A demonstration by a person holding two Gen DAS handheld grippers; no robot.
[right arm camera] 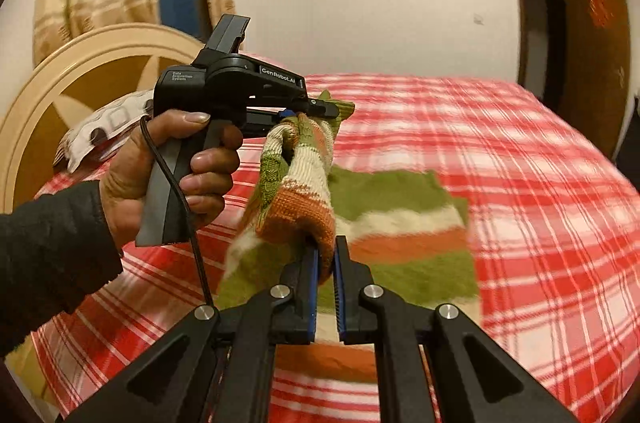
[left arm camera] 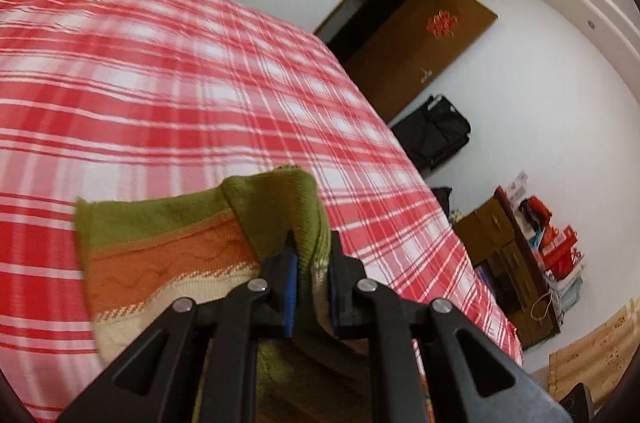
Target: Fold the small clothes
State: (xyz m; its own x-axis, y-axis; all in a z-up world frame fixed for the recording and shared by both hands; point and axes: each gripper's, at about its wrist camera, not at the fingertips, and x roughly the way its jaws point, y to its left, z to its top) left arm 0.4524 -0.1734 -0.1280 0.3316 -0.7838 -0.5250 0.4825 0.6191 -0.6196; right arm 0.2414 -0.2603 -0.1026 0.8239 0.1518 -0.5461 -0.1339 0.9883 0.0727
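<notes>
Red-and-white plaid bedspread [right arm camera: 520, 151] fills the scene, and on it lies the striped knit garment [right arm camera: 404, 219], green, cream and orange, partly flat at centre with its near edge lifted off the bed. Up at ten o'clock in the right wrist view, the left hand [right arm camera: 160, 167] grips the left gripper [right arm camera: 320, 109], clamped on the garment's top corner. Down at six o'clock, the right gripper [right arm camera: 326, 263] pinches an orange fold. Left gripper [left arm camera: 312, 255] bites green knit.
</notes>
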